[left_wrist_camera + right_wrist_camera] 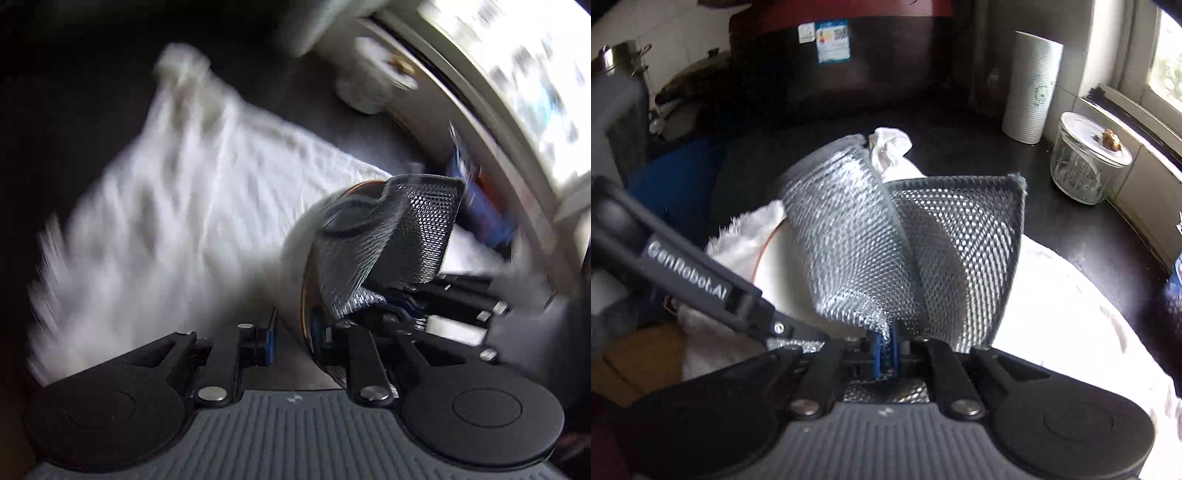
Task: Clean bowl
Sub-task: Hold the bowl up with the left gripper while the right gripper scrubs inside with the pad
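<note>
Between the right gripper fingers: mesh scrubber pinched tight; bowl just beyond, left gripper clamped across its rim; risk: rim slipping out under scrubbing push, grip looks shallow.

One bowl shows, just ahead of the right claw and a little to its left. One mesh cloth stands straight ahead of that claw, pinched in it. One white towel lies spread under and beyond the claw on the table. One paper roll stands far ahead to the claw's right. One glass jar sits further right, near the window. Two claws count in all: the left claw holds the bowl's rim. One blue item sits right of it, too blurred to name.
</note>
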A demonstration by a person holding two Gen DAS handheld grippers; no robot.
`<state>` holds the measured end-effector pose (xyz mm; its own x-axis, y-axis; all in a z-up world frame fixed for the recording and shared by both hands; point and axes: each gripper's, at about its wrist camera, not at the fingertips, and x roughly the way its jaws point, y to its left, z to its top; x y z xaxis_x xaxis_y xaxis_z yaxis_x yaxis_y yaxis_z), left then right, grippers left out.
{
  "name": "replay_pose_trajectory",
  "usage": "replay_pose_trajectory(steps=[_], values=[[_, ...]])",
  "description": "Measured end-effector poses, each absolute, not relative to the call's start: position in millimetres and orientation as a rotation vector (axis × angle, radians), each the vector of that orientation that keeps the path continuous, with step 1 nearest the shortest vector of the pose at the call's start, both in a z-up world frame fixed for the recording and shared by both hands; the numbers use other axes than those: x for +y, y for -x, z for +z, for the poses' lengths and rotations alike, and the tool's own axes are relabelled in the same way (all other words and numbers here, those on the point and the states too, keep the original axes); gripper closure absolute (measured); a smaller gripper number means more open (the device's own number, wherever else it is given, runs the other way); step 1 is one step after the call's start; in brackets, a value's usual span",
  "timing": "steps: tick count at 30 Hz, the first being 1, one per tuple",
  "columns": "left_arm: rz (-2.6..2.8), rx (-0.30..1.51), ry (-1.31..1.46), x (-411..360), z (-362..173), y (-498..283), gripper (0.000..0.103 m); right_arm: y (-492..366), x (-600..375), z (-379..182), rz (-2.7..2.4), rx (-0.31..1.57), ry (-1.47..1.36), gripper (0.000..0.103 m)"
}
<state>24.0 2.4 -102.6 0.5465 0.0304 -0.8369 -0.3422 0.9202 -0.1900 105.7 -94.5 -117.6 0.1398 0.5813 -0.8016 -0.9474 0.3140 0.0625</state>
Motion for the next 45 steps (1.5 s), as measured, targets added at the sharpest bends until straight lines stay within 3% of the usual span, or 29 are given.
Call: replay_pose_trajectory(steps=[4,8,16,25,28,31,34,38,41,43,45], values=[[0.196,0.928,-0.030,-30,-88,-33,0.091,-97,-98,-120,1.203,0.810,0.573,0.097],[0.160,0.912,-0.053,-33,-81,-31,0.095,-100,-100,-120,1.176,0.807,0.586,0.097],[0.244,0.896,0.530,13,-93,-10,0.093,-110,-105,-118,1.166,0.923,0.414,0.097],[0.265,0.835,1.296,52,-154,33,0.091,-99,-107,-109,1.184,0.986,0.325,0.095],[0.248,0.844,1.408,46,-165,39,0.091,-93,-107,-106,1.177,0.975,0.370,0.095],[0.228,0.904,1.278,34,-159,32,0.092,-89,-107,-109,1.166,0.975,0.425,0.095],[0.226,1.000,0.878,16,-136,16,0.090,-78,-106,-118,1.172,0.954,0.521,0.098],[0.196,0.993,0.406,-6,-97,-10,0.089,-64,-109,-118,1.168,0.893,0.563,0.098],[0.128,0.953,0.192,-18,-77,-23,0.087,-61,-108,-116,1.165,0.870,0.589,0.098],[0.087,0.944,0.116,-22,-70,-27,0.096,-60,-109,-114,1.149,0.850,0.608,0.098],[0.063,0.946,0.120,-19,-68,-30,0.096,-64,-117,-110,1.092,0.814,0.585,0.098]])
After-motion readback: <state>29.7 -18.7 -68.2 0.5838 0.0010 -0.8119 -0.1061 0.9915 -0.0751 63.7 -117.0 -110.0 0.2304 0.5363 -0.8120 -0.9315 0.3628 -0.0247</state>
